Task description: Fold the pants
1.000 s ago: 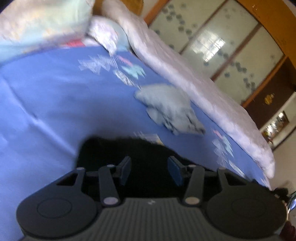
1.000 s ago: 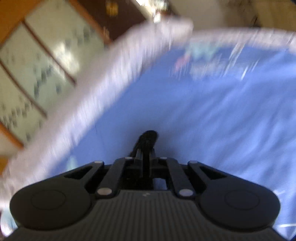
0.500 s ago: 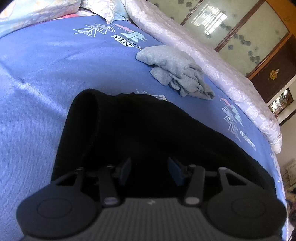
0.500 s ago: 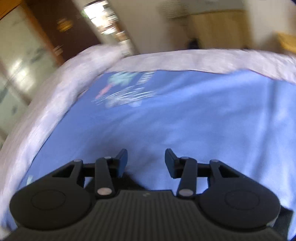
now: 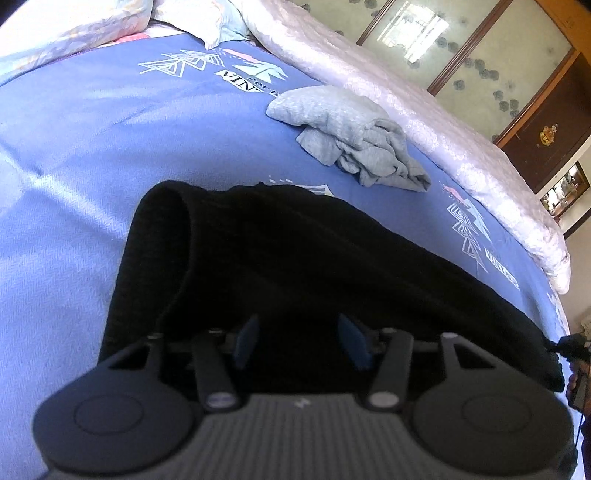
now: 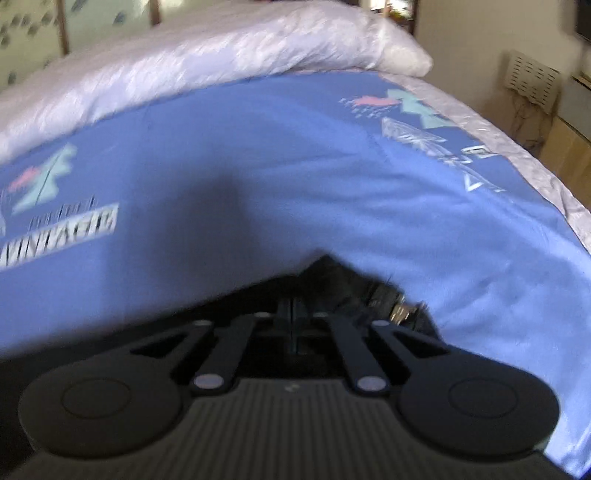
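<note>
We see the black pants (image 5: 303,266) lying across the blue bedsheet (image 5: 81,147), a soft, matte, fuzzy-looking cloth bunched into a long dark mound. At its left end a wide rounded band (image 5: 155,236) curls over like a rolled cuff or waistband; we cannot tell which.

Our left gripper (image 5: 299,341) hangs just over the near part of the pants with its two blue-padded fingers (image 5: 246,339) spread apart and nothing between them.

Beyond the pants, apart from them, sits a crumpled grey garment (image 5: 351,136) of speckled knit, heaped in loose folds. The sheet itself is smooth woven cloth printed with white line triangles and lettering (image 5: 243,77). Along its far edge runs a pale, shiny, puffy quilt (image 5: 424,118), and patterned pillows (image 5: 85,26) lie at the upper left.

In the right wrist view, which is somewhat blurred, our right gripper (image 6: 293,314) has its fingers pressed together on a peak of the black pants (image 6: 332,280), where a small metallic fitting (image 6: 400,312) glints beside the dark cloth. The cloth rises to a point against the blue sheet (image 6: 295,155), with the white quilt (image 6: 221,55) rolled thick behind.
</note>
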